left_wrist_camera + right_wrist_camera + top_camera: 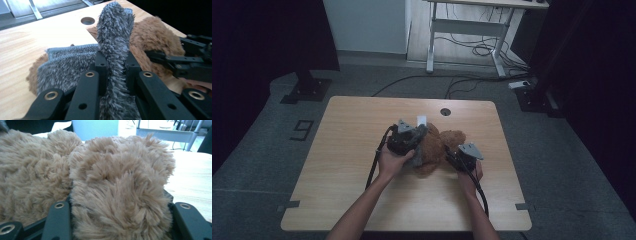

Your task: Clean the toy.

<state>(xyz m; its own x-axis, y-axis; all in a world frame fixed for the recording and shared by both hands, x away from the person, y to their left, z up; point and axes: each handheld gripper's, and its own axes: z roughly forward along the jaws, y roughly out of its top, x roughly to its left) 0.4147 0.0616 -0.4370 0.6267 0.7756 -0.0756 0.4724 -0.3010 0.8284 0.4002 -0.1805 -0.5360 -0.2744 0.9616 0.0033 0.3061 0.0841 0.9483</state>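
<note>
A brown plush bear [439,147] lies in the middle of the wooden table [347,150]. A grey fuzzy cloth [113,32] lies over it, and one strip of it stands up between my left gripper's [115,65] jaws, which are shut on it. In the high view the left gripper [418,136] sits over the bear's left side. My right gripper [120,212] is shut on a thick brown plush limb [117,182]. From above, the right gripper [452,154] is at the bear's right side. The left gripper view has the right gripper [162,61] against the brown fur [152,37].
A round cable hole [445,111] lies in the table just behind the bear, with a small white object [421,120] beside it. A white-legged desk [472,30] and loose cables [482,50] stand on the floor beyond the table.
</note>
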